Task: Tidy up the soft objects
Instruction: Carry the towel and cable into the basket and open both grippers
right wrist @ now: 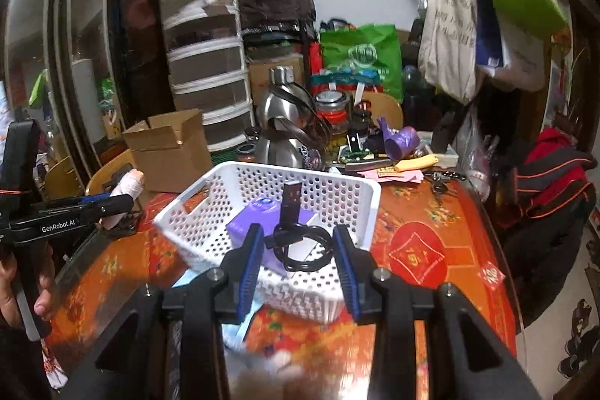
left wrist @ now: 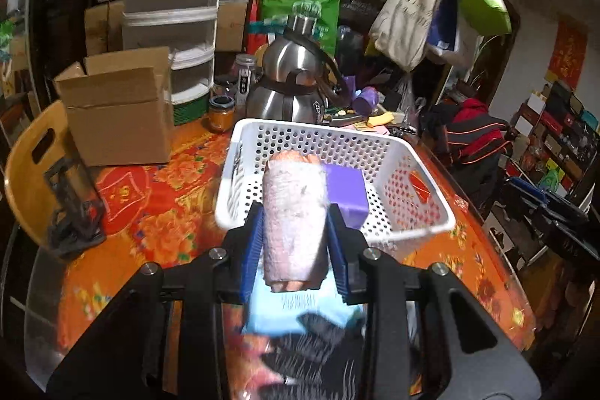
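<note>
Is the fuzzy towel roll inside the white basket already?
No, the left tool grips the towel roll in the air, on the near side of the white basket.

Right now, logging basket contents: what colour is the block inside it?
Purple block, clearest in the left wrist view.

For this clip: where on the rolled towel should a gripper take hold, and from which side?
Grip the rolled towel across its middle, fingers on its long sides, approaching end-on. It is a soft cylinder, so a mid-length squeeze should keep it rolled. The left gripper already holds it this way, near the white basket.
</note>
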Available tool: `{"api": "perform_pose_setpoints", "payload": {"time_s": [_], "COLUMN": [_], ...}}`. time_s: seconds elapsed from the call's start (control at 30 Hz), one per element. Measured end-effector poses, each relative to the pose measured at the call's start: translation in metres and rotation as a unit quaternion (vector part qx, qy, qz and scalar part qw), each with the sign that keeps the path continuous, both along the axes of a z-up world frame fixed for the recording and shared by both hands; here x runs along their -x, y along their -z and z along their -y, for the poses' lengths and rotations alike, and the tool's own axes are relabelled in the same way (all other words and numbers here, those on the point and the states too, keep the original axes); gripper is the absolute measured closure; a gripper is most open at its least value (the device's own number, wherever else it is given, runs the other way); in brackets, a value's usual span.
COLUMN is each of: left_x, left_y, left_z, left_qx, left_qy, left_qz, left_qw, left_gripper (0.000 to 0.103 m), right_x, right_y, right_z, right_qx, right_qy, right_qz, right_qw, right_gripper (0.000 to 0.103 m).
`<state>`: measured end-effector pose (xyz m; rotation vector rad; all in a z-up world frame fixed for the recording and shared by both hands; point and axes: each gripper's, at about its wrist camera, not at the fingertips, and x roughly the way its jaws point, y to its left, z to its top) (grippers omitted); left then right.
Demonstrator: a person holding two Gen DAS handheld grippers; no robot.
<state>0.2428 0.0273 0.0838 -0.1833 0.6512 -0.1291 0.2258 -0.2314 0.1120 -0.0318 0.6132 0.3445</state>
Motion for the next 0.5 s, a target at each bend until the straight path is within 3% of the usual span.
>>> {"api": "perform_pose_setpoints", "payload": {"time_s": [0.13, 0.23, 0.37, 0.5], "left_x": [-0.062, -0.106, -0.141, -0.155], "left_y": [-0.001, 0.014, 0.046, 0.068], "left_z": [0.002, 0.002, 0.012, 0.018], "left_qx": [0.010, 0.020, 0.003, -0.010], "left_qy": [-0.009, -0.016, -0.021, -0.030], "left_qz": [-0.038, -0.076, -0.116, -0.137], "left_qw": [0.9992, 0.9968, 0.9931, 0.9901], "left_gripper": [0.073, 0.073, 0.073, 0.073], "right_x": [-0.055, -0.085, -0.103, -0.107], "right_y": [0.020, 0.046, 0.075, 0.085], "right_z": [-0.009, -0.015, -0.025, -0.030], "right_qx": [0.008, 0.018, 0.038, 0.045], "right_qy": [0.012, 0.017, 0.019, 0.017], "right_qz": [-0.047, -0.087, -0.117, -0.125], "right_qw": [0.999, 0.996, 0.992, 0.991], "right_gripper": [0.066, 0.066, 0.066, 0.066]}}
